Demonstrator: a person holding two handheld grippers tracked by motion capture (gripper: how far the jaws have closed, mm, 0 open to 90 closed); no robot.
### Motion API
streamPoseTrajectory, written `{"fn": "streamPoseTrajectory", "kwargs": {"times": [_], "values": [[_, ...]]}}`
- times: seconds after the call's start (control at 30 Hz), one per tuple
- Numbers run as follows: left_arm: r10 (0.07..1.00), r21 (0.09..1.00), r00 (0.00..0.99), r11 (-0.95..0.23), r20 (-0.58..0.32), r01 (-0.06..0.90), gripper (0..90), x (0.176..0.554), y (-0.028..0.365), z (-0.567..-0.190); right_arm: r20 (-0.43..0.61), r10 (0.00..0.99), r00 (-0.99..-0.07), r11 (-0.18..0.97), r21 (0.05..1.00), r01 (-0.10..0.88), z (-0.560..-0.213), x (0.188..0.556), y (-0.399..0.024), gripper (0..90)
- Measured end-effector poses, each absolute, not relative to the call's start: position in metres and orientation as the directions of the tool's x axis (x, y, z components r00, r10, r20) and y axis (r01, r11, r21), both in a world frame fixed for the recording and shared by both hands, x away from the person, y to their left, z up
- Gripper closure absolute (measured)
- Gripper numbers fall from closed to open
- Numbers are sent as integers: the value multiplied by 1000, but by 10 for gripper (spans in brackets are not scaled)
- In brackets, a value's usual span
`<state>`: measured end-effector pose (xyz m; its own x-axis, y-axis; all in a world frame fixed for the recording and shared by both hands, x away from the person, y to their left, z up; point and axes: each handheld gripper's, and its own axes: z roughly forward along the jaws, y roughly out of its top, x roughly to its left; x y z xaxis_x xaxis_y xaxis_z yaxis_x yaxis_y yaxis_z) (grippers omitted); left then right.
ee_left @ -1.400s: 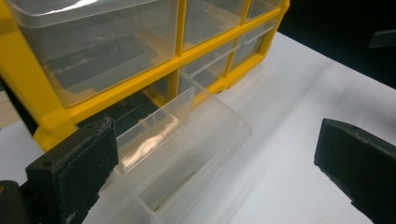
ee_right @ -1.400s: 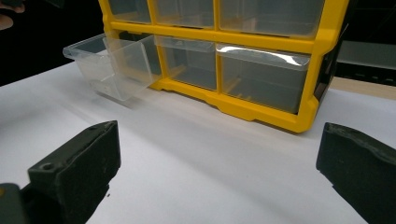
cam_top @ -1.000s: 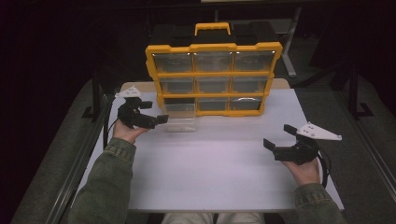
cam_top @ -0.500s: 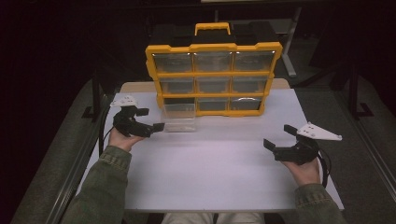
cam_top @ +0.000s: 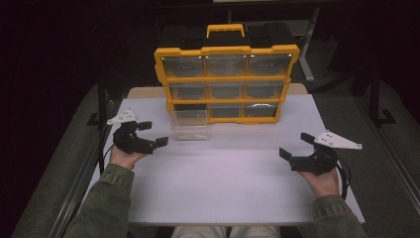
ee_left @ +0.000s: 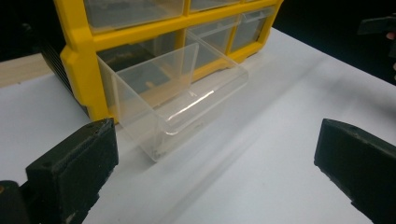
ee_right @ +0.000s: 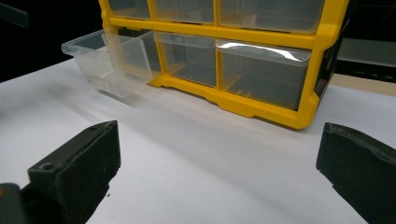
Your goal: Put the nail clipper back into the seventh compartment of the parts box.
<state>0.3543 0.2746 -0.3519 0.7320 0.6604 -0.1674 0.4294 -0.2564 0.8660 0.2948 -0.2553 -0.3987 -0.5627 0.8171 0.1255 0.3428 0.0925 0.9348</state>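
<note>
A yellow organiser (cam_top: 227, 82) with clear drawers stands upright at the back of the white table (cam_top: 223, 183). Its bottom-left clear drawer (cam_top: 188, 123) (ee_left: 180, 100) (ee_right: 109, 60) is pulled out onto the table and looks empty. My left gripper (cam_top: 152, 134) rests open at the table's left, a short way left of that drawer, with nothing between its jaws. My right gripper (cam_top: 296, 147) is open at the right side, apart from the organiser and holding nothing.
The organiser's black-and-yellow carry handle (cam_top: 225, 29) sticks up at the back. A wooden board edge (cam_top: 143, 92) shows under the organiser. Dark floor and metal table legs (cam_top: 304, 49) surround the table. Bare table surface lies between both grippers.
My left gripper has drawn back leftward and toward me, away from the pulled-out drawer. The right gripper has stayed in place.
</note>
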Motion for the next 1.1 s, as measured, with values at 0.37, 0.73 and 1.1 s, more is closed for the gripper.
{"fn": "streamPoseTrajectory", "kwargs": {"times": [0.37,0.73,1.1], "values": [[675,914,721,-177,-158,366,0,344,288,-361,126,819,-560,92,934,345,-399,294,-255,0],[701,922,698,-159,-146,353,0,328,303,-379,125,819,-560,94,933,347,-400,294,-255,0],[727,940,670,-106,-149,324,0,314,318,-390,128,820,-558,90,934,347,-400,293,-255,0]]}}
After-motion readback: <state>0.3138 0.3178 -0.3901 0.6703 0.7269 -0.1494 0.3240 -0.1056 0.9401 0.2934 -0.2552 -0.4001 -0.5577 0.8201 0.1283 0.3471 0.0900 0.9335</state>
